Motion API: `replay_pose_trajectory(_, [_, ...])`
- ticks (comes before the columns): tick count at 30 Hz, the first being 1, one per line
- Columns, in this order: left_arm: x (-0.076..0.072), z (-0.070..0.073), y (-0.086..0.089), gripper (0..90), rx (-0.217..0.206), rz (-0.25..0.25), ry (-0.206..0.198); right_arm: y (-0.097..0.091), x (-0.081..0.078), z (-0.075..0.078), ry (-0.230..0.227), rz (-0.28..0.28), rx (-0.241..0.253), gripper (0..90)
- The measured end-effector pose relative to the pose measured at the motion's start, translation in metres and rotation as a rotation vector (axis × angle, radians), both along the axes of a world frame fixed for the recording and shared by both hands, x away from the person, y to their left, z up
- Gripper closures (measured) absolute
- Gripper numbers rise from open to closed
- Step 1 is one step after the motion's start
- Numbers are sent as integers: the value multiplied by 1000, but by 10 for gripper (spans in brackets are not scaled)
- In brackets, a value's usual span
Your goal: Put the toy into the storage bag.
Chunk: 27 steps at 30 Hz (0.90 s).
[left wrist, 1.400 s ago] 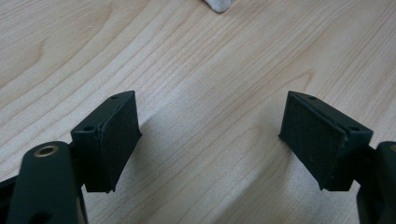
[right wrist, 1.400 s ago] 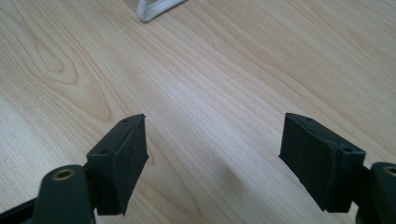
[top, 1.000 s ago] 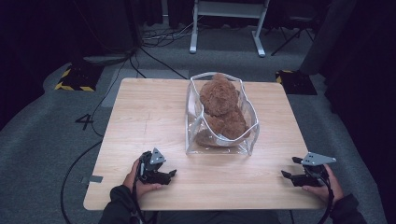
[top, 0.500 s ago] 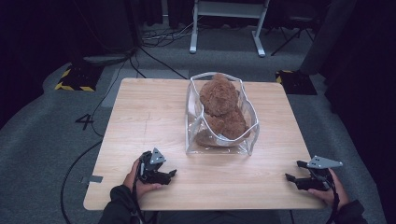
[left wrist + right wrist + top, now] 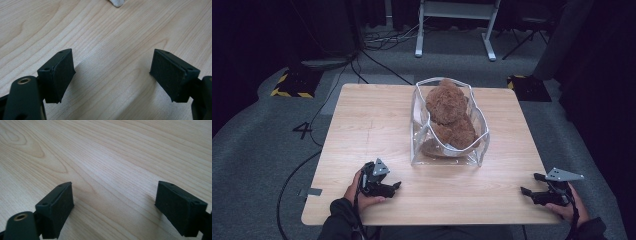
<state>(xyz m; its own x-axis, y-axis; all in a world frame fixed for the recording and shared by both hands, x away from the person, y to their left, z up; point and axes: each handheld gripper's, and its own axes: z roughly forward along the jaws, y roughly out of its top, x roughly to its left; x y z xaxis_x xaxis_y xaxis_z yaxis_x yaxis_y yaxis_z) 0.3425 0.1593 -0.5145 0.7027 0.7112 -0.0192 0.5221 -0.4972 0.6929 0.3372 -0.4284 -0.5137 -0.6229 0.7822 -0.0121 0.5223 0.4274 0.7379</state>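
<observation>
Brown plush toy (image 5: 447,107) sits fluffy, lumpy in clear bag (image 5: 480,134).
My left gripper (image 5: 387,186) and right gripper (image 5: 532,189): jaws wide open, empty, right just opened; bag ahead on table (image 5: 372,125).

Black left gripper (image 5: 384,187) and right gripper (image 5: 539,192), grey three-cornered top plates, square screw-holed jaws, trailing black cables, dark sleeves

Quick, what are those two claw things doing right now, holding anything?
Left gripper: open, holding nothing, low over the bare table.
Right gripper: jaws just opened wide, nothing between them.
</observation>
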Motion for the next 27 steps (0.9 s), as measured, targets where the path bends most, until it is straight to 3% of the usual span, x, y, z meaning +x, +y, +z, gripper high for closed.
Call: replay_pose_trajectory(27, [0, 0, 0, 194, 3, -3, -1, 0, 3, 0, -1, -43, 5, 156])
